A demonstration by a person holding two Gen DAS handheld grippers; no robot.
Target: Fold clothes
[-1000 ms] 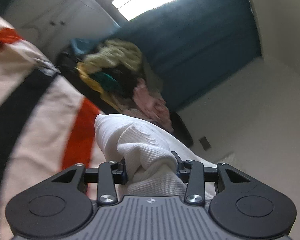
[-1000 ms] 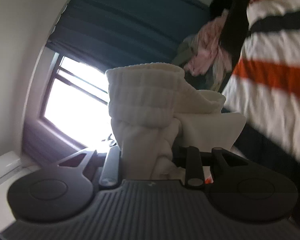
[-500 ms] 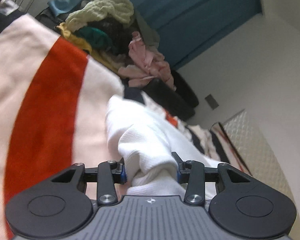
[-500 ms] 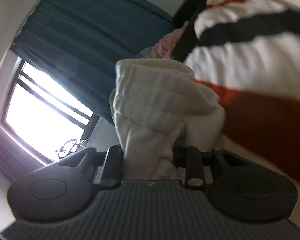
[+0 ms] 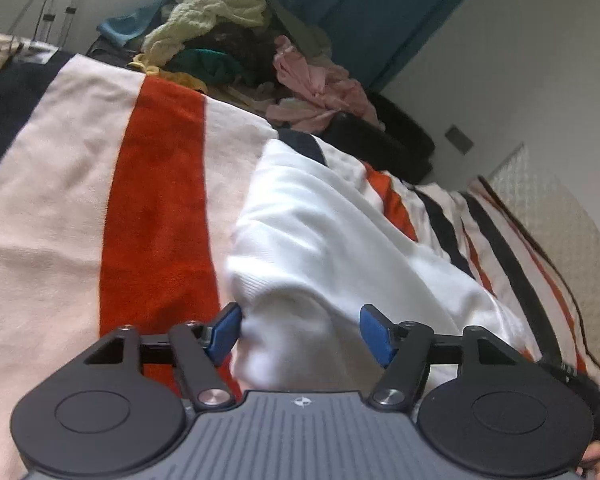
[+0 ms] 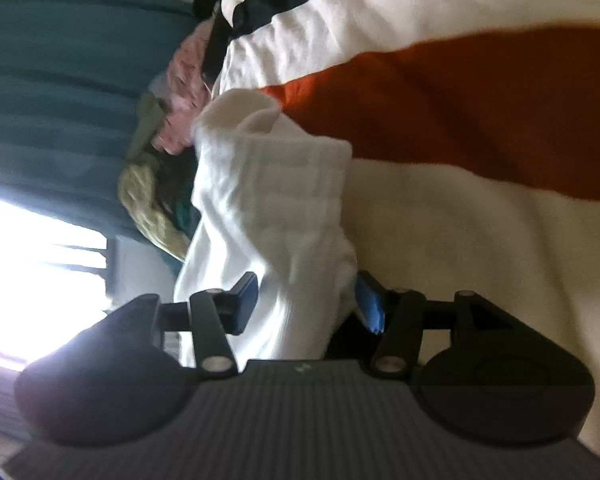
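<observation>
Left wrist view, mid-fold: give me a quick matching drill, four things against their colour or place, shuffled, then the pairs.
Things:
1. garment
2. blanket
3. curtain
4. pile of clothes

Descriptions:
A. teal, hanging behind the pile
B. white, between the left gripper fingers
C. cream with orange and dark stripes, under the garment
D. mixed yellow, green and pink, at the blanket's far edge

Pairs: 1-B, 2-C, 3-A, 4-D

no readable text, labels or numbers anywhere, only a small unlettered emblem on each gripper body
</observation>
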